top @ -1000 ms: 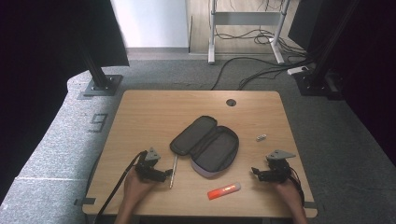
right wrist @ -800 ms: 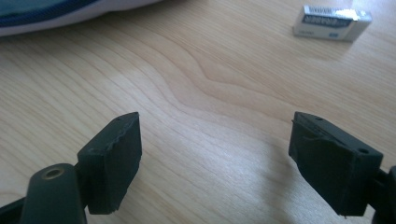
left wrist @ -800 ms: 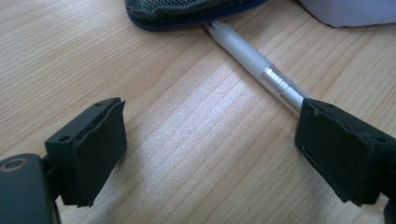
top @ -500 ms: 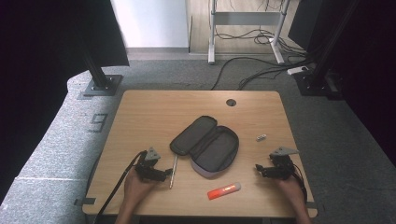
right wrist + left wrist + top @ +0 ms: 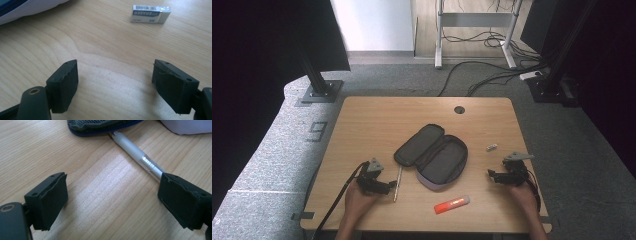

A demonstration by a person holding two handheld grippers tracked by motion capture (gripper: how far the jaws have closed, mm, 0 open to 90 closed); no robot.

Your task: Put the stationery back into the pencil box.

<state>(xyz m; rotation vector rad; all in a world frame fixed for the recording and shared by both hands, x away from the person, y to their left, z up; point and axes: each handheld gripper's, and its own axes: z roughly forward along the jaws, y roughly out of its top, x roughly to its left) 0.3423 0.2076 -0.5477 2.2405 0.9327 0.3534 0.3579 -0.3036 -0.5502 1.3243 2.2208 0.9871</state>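
Note:
An open dark pencil case lies in the middle of the wooden table. A silver pen lies just left of it. My left gripper rests by the pen's near end and is open. In the left gripper view the pen runs from the case's edge down behind the right jaw of the left gripper, not between the pads. My right gripper is open right of the case. Its jaws have just been closing a little, with only bare wood between them. A white eraser lies beyond it.
An orange marker lies near the front edge, between the two hands. The eraser sits right of the case. A round cable hole is at the table's far side. Cables and stand bases are on the floor behind.
The right gripper has drifted slightly to the right, away from the case. The left gripper and the objects on the table have stayed put.

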